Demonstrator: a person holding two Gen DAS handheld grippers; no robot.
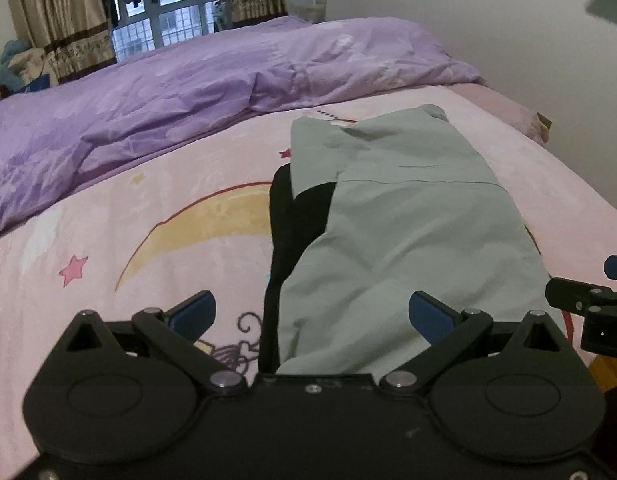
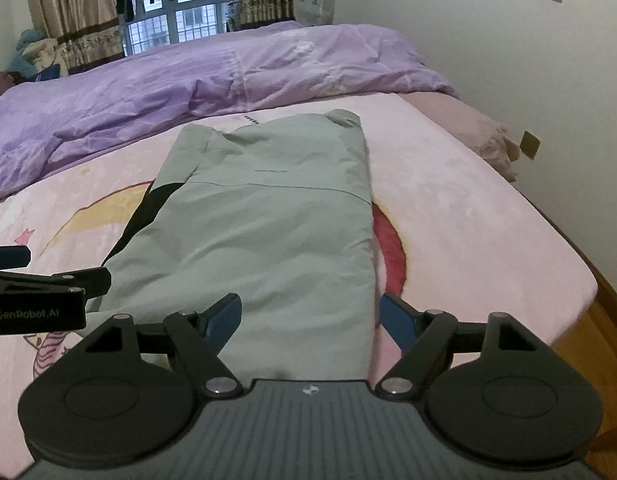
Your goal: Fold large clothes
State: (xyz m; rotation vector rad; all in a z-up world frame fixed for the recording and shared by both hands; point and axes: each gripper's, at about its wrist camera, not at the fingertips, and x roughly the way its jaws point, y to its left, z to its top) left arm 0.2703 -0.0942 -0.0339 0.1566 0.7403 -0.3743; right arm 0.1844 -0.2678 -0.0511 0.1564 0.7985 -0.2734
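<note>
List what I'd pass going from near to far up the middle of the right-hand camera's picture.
Right gripper → grey-green jacket → pink cartoon bedsheet → purple duvet → window.

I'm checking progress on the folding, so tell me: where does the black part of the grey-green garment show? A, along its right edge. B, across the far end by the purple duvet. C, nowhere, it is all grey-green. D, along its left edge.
D: black fabric peeks out from under the left edge of the grey-green garment, while its right edge meets the pink sheet directly.
</note>
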